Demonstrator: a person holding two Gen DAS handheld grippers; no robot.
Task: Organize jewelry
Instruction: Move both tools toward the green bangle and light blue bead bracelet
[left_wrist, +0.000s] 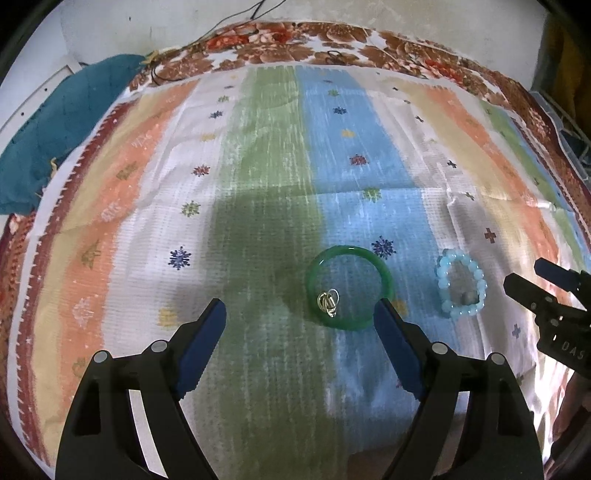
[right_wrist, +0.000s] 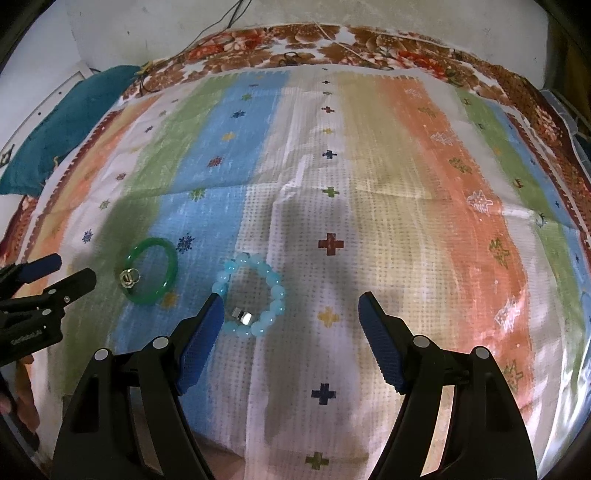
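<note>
- I am holding my left claw (left_wrist: 300, 312) above a striped cloth (left_wrist: 258, 166), its two blue-padded fingers spread wide and gripping nothing.
- A green bangle (left_wrist: 384, 275) is lying flat on the cloth where a green stripe meets a blue one, just ahead of my left claw and toward its right finger, which is overlapping the bangle's rim in this view.
- A small silver ring piece (left_wrist: 328, 302) is sitting inside the bangle, near its lower left rim.
- A pale blue beaded bracelet (left_wrist: 443, 284) is lying to the right of the bangle, close by but apart from it, on a white stripe.
- A small silver and dark piece (left_wrist: 466, 297) is resting inside the bracelet, near its lower edge; I cannot tell exactly what it is.
- I am holding my right claw (right_wrist: 291, 306) over the white stripe, its fingers also spread wide and empty.
- The left finger of my right claw is overlapping the bracelet's near left edge in this view; I cannot tell whether they are touching.
- A floral sheet (left_wrist: 332, 48) is showing beyond the far edge of the striped cloth.
- A teal cloth (left_wrist: 55, 147) is lying bunched at the far left.
</note>
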